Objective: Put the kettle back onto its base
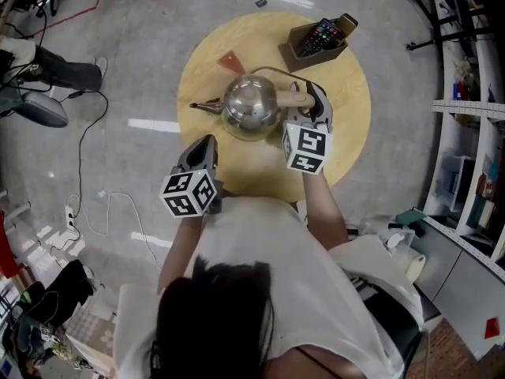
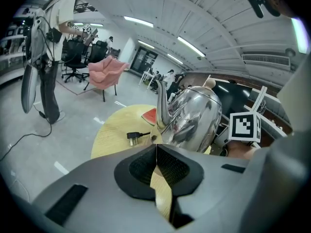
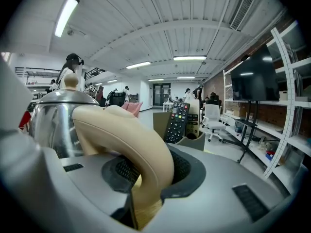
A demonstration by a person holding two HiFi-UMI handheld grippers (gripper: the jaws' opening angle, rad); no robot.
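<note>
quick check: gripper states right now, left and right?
left gripper: shut, nothing between the jaws.
right gripper: shut on the kettle handle.

The right gripper (image 3: 148, 174) clamps the curved beige handle (image 3: 121, 130) of the shiny steel kettle (image 3: 51, 120); a black remote (image 3: 177, 122) stands beyond.

Round wooden table (image 1: 347, 125) on a grey polished concrete floor (image 1: 134, 61) marked with pale tape strips, with black and white cables (image 1: 79, 148) and a power strip (image 1: 69, 215) trailing left of the table and white shelving (image 1: 473, 133) along the table's right. Beyond the table, a pink armchair (image 2: 107, 74), black office chairs (image 2: 73, 57) and a white office chair (image 3: 212, 118) in an open workroom. Above the table, a ribbed white ceiling (image 3: 160, 13) with long light strips (image 3: 65, 16), and a dark screen (image 3: 255, 79) on the reddish wall right of the table.
</note>
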